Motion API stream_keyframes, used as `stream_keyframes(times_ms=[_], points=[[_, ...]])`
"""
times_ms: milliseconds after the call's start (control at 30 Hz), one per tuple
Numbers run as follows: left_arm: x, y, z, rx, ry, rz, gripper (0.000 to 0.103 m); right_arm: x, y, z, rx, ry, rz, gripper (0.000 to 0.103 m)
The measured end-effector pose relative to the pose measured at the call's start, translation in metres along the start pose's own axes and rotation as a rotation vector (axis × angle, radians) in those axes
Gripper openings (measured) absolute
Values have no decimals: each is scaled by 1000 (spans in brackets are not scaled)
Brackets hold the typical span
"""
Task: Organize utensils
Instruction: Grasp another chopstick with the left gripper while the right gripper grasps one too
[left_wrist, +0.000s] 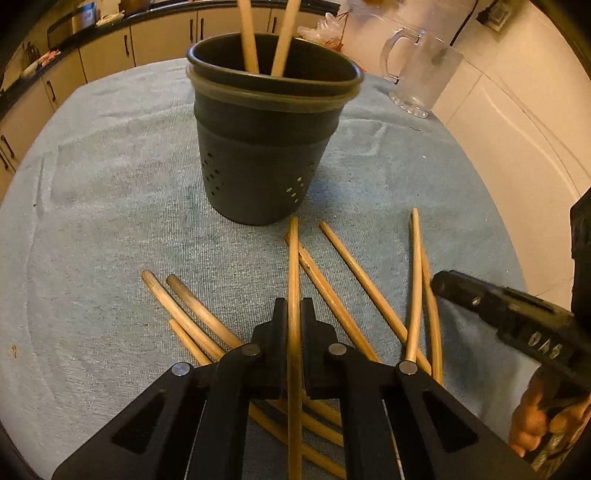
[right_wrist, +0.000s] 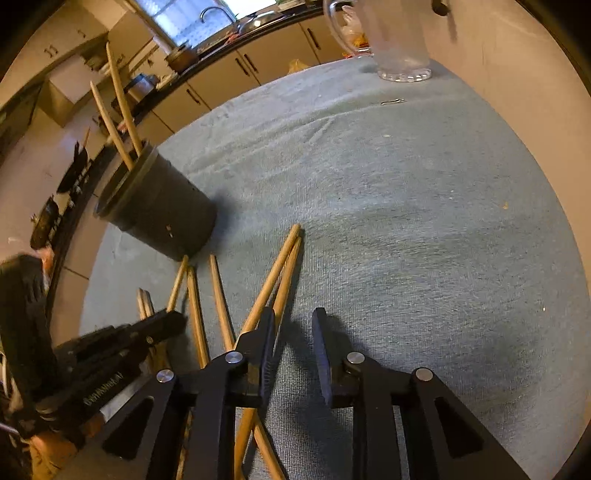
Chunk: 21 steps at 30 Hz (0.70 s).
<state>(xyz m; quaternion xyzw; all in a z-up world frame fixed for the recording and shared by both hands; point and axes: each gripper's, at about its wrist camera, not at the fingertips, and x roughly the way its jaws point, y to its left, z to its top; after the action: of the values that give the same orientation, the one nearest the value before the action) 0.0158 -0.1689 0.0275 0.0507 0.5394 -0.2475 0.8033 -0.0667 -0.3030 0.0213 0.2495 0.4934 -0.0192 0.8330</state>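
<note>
A dark grey utensil holder (left_wrist: 266, 133) stands upright on the blue cloth with two wooden chopsticks (left_wrist: 248, 37) in it; it also shows in the right wrist view (right_wrist: 159, 210). Several loose chopsticks (left_wrist: 354, 280) lie on the cloth in front of it. My left gripper (left_wrist: 294, 314) is shut on one chopstick (left_wrist: 293, 266) that points toward the holder. My right gripper (right_wrist: 293, 325) is open and empty, low over the cloth, just right of two chopsticks (right_wrist: 275, 277). The right gripper also shows at the right edge of the left wrist view (left_wrist: 517, 317).
A clear glass jug (left_wrist: 421, 70) stands at the back right of the cloth (left_wrist: 110, 206), near the white wall. Kitchen cabinets and a counter run behind the table. A small metal clip (right_wrist: 392, 101) lies near the jug.
</note>
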Motion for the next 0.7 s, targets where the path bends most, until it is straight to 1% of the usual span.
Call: stream_keyframes(times_ms=[33, 133, 200, 267, 300, 433, 600, 633, 667, 700], points=[[0, 0, 1, -1, 5, 2, 6, 2, 4, 0, -19, 3, -23, 22], [1, -2, 3, 0, 16, 11, 6, 5, 12, 4, -38, 8, -36, 23], [5, -2, 7, 6, 23, 21, 6, 9, 18, 7, -70, 12, -64, 23], [11, -6, 15, 7, 34, 32, 6, 15, 22, 10, -94, 46, -107, 23], [13, -8, 17, 10, 40, 40, 6, 16, 25, 10, -105, 42, -124, 22], [20, -14, 26, 21, 61, 58, 6, 24, 38, 19, -161, 85, -204, 22], [32, -25, 39, 15, 66, 64, 7, 35, 49, 32, -199, 129, -269, 22], [33, -27, 39, 17, 63, 66, 7, 36, 51, 34, -206, 134, -271, 21], [33, -27, 39, 18, 60, 61, 7, 36, 52, 34, -211, 135, -270, 12], [31, -27, 38, 15, 57, 53, 7, 36, 52, 34, -208, 139, -258, 7]])
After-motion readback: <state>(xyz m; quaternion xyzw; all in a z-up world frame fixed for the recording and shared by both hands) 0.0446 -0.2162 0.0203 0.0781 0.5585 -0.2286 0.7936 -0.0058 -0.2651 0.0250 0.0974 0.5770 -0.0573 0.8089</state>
